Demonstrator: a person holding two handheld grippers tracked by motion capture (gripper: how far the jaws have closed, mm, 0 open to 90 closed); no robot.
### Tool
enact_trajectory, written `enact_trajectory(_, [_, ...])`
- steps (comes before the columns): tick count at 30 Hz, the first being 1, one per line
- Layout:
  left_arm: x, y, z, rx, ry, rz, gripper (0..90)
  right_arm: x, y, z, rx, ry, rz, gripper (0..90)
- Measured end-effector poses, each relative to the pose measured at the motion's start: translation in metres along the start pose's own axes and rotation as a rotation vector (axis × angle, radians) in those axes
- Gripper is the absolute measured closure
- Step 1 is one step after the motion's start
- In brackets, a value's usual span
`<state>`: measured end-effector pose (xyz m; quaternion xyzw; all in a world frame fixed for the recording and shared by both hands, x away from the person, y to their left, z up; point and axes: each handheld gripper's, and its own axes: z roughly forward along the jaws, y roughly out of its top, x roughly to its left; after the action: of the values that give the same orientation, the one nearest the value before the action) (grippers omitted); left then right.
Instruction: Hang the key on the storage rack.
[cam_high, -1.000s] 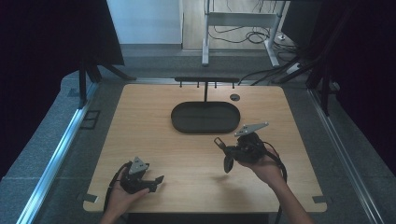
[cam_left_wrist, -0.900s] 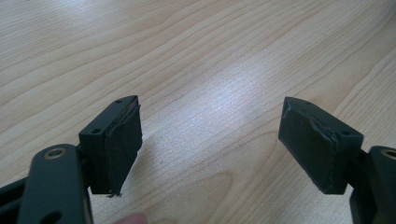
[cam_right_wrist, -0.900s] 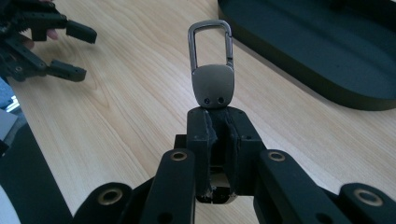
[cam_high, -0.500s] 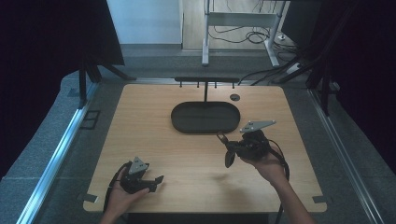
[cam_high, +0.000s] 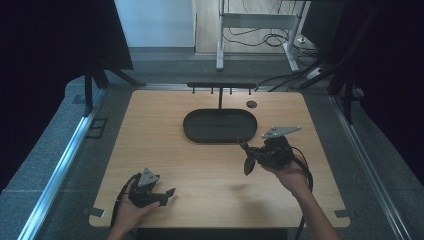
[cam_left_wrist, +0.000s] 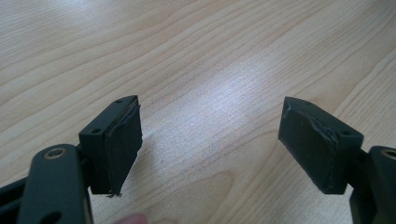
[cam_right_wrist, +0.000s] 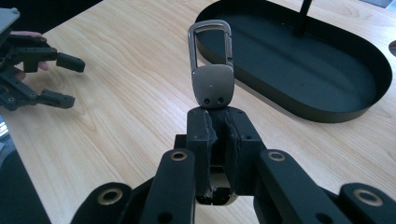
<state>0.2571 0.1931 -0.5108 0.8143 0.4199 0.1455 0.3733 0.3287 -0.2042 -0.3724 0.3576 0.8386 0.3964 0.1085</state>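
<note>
Right tool (cam_right_wrist: 218, 128) pinches a metal carabiner clip (cam_right_wrist: 211, 70) by its flat base, loop standing upright past the pads, held above the desk (cam_high: 210, 165) just beside the black oval tray (cam_right_wrist: 345, 100), probably for hanging on the tray's hook rack (cam_high: 220, 86). Left tool (cam_left_wrist: 210, 140) rests spread and empty near the desk's front edge, out of the way.

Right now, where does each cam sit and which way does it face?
High view: above the person's side, looking forward and down on the table; both forearms, left tongs, right tongs.
Left gripper view: on the left tongs, facing bare wood; jaws apart.
Right gripper view: on the right tongs, facing the tray; jaws shut on the carabiner clip.
Shared: high and right gripper views both show the tray and left tongs.
</note>
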Motion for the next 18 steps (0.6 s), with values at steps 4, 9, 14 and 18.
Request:
enact_trajectory(4, [0.000,0.000,0.000,-0.002,0.000,0.001,22.0,-0.003,0.001,0.001,0.009,-0.014,0.001,81.1])
enact_trajectory(9, [-0.001,0.000,0.000,-0.002,0.001,0.001,21.9,-0.007,0.003,0.003,0.016,-0.029,0.005,81.0])
enact_trajectory(14, [0.000,0.000,0.000,-0.002,0.000,0.001,22.0,-0.017,0.010,0.003,0.019,-0.059,0.017,81.1])
enact_trajectory(18, [0.000,0.000,0.000,-0.001,-0.001,0.002,21.9,-0.023,0.015,0.004,0.013,-0.074,0.028,81.1])
